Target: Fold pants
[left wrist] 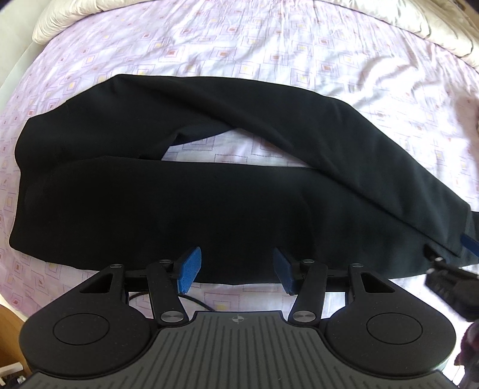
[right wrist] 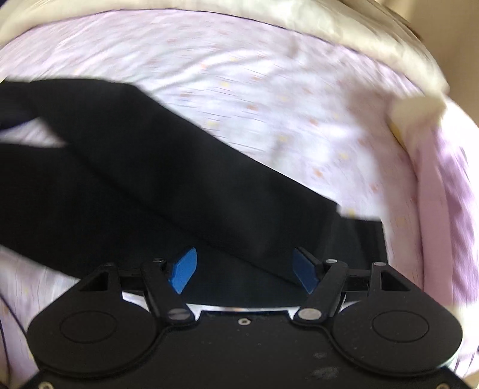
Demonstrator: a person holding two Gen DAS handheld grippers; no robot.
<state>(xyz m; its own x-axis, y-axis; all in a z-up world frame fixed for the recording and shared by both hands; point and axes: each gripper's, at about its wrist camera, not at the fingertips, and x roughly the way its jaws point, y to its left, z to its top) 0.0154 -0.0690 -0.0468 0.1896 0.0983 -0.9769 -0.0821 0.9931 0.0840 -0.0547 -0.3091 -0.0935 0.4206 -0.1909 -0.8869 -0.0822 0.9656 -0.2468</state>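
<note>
The left gripper (left wrist: 236,270) has its two blue pads (left wrist: 189,269) spread apart with nothing pinched between them; they hang just over the near edge of the black pants (left wrist: 179,191). Whether the tips actually touch the fabric is hard to say. The right gripper (right wrist: 244,270) is opened wide too, with its two blue pads (right wrist: 183,270) either side of the cuff end of the pants (right wrist: 149,185), cloth under the gap but not clamped. That view is smeared with motion blur, so fine detail is lost.

Moving outward: one pair of pants, lying sideways across the bed, waist end to the left in the left wrist view. Two legs run to the right; the far leg crosses over the near one near the cuffs, leaving a patch of sheet showing between them. The right gripper's blue pad and dark body (left wrist: 449,278) poke in at the right edge of the left wrist view, at the cuffs.

Underneath is a pale lilac sheet (left wrist: 269,45) with a pattern of little squares, a bit wrinkled. A cream duvet (left wrist: 74,15) is bunched along the far edge. A thin black cable (left wrist: 197,302) trails on the sheet below the left gripper. Nothing sits on top of the pants. No readable brand or writing anywhere, just a small crosshair mark (left wrist: 236,319) on the left gripper's body.
</note>
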